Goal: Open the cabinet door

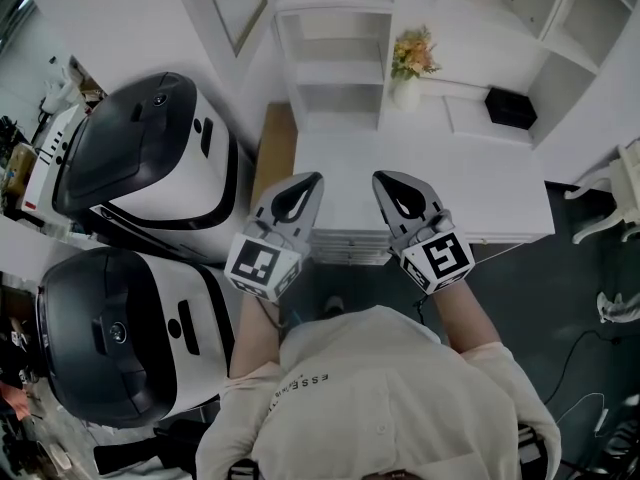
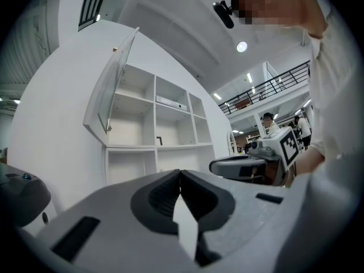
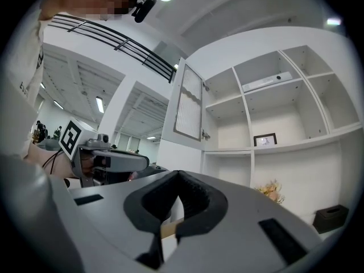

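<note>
Left jaws: on the left gripper [image 1: 312,181] they are pressed together, with nothing seen between them.
Right jaws: on the right gripper [image 1: 382,180] they are likewise closed and empty.
Cabinet door: [image 2: 112,90] it is found at the upper left of the shelf unit [image 1: 340,68], swung well out from its compartment; it is touched by neither gripper, so the opening is judged largely done.
Risk, door: the free edge could be struck from below and the panel swung back if a gripper is raised beneath it.
Risk, flowers: the flowers [image 1: 412,60] on the low shelf could be tipped by a wide reach from the right side.
Risk, left flank: two large white-and-black machines [image 1: 150,148] are parked just beside the left arm and could be hit if that arm is swung outward.
Edges: the front edge of the tabletop [image 1: 480,188] is met just under the gripper tips; a wooden side panel [image 1: 272,153] closes its left end.
Open room: bare tabletop is left between the tips and the shelves; a black box [image 1: 510,108] is set well apart at the right.
</note>
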Tool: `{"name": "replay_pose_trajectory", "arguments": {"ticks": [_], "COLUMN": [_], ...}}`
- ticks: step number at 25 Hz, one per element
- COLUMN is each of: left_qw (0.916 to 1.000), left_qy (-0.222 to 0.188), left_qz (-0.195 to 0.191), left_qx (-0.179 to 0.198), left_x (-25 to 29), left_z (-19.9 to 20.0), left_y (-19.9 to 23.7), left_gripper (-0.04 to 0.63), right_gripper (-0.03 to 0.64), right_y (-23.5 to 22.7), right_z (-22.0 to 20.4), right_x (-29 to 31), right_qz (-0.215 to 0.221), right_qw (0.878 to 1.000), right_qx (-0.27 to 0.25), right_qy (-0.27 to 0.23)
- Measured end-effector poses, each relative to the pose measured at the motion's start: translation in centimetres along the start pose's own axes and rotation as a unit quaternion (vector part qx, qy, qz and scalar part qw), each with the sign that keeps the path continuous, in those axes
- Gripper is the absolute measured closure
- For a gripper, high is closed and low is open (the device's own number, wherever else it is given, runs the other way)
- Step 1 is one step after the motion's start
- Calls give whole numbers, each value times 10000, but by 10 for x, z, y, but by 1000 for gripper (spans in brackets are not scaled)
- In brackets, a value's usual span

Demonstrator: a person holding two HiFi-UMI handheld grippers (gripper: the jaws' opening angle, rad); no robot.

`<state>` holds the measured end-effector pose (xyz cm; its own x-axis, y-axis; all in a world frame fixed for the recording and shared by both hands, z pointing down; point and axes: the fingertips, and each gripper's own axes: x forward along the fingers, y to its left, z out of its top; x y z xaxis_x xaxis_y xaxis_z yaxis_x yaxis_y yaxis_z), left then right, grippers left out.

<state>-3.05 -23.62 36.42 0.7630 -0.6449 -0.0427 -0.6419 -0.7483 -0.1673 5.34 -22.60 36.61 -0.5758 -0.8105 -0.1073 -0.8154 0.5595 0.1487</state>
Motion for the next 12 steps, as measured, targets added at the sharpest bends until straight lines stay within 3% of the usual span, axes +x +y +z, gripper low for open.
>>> {"name": "replay_pose_trajectory", "arguments": {"ticks": [12], "left_qw": [9999], "left_qy": [43], "left_qz": [-76], "left_qx": [-74], "left_x": [18], "left_z": [-4], "left_y": [4], "left_gripper": [592], "right_gripper": [603], "right_y": [-16], "right_z": [-3], "right_x": [1], "right_qz": [-121], "right_qw": [9999], "right_qx": [12], "right_qy": [70]}}
